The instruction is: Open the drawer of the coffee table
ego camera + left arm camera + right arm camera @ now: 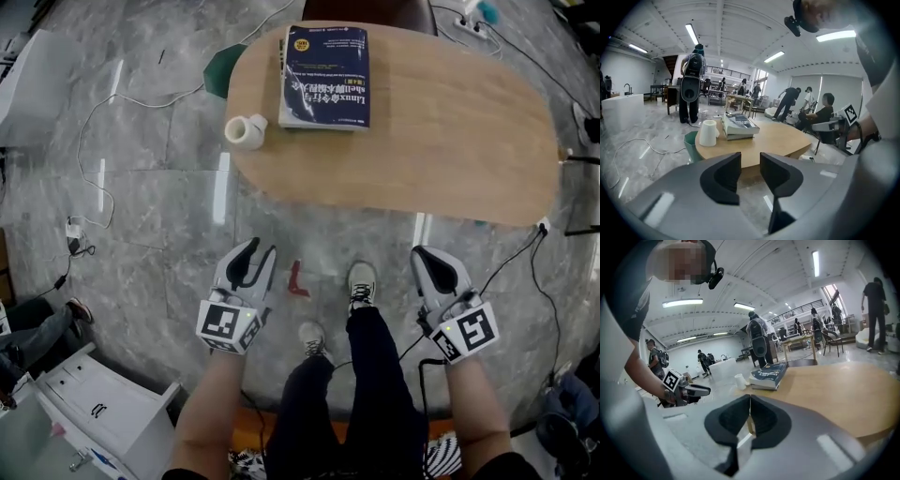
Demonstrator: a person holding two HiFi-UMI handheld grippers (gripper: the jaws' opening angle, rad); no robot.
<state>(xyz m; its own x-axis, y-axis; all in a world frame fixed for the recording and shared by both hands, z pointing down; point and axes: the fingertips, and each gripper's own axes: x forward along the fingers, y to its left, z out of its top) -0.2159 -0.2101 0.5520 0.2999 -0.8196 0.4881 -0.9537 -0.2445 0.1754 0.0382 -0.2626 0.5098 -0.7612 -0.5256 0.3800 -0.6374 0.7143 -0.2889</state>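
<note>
The coffee table (431,141) has an oval wooden top and stands in front of me on the marble floor; no drawer shows in any view. On it lie a blue book (326,75) and a white roll (247,130). My left gripper (258,253) hangs below the table's near edge, to the left. Its jaws stand apart with nothing between them (750,161), pointing at the table's edge (783,140). My right gripper (427,255) hangs to the right of my feet, shut and empty (749,401), with the table top (834,390) just ahead.
A green bin (221,70) sits under the table's left end. Cables (94,141) trail over the floor at the left. A white cabinet (103,412) stands at the bottom left. A red mark (297,279) lies by my shoes (361,281). People stand in the background.
</note>
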